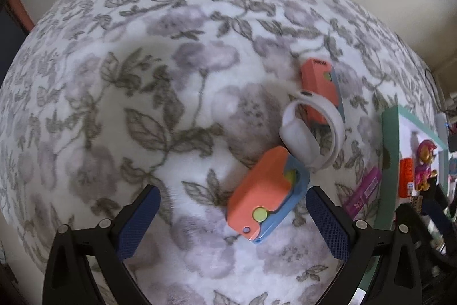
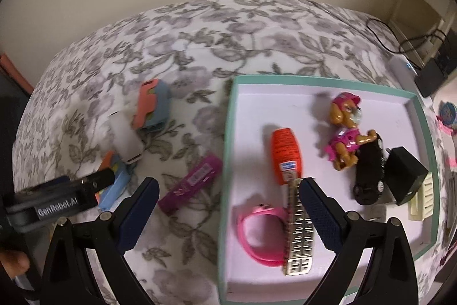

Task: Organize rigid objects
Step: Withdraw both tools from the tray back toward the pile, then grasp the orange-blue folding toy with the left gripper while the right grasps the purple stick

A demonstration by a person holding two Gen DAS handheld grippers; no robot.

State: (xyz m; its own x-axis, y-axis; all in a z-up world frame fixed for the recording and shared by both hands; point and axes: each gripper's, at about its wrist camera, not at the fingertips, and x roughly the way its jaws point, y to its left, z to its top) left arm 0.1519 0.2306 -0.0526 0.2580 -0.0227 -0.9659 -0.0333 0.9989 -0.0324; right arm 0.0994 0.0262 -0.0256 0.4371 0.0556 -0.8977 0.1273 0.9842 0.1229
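Closing on the near orange toy (image 1: 264,195) looks like the left gripper (image 1: 232,219)'s next job, and the risks are plain: its jaws stand wide, empty, with the toy lying slantwise between the pads and nearer the right one, so an off-centre squeeze could twist it or push it into the soft floral blanket (image 1: 114,105) instead of seating it. A white band (image 1: 311,133) touches the toy's far end and overlaps a second orange toy (image 1: 321,89) behind, so a careless lift may drag it along. Beside them lies a purple bar (image 2: 191,180), still outside the tray (image 2: 228,162). The right gripper (image 2: 228,216) is also wide and empty, hanging over the tray's near left edge, where it could knock the metal strap (image 2: 298,230) or pink band (image 2: 257,233) below. Inside the tray also sit an orange tube (image 2: 286,155), a dog figure (image 2: 347,130), a black car (image 2: 368,176), a black block (image 2: 407,176) and a cream piece (image 2: 422,197), crowding the right side.
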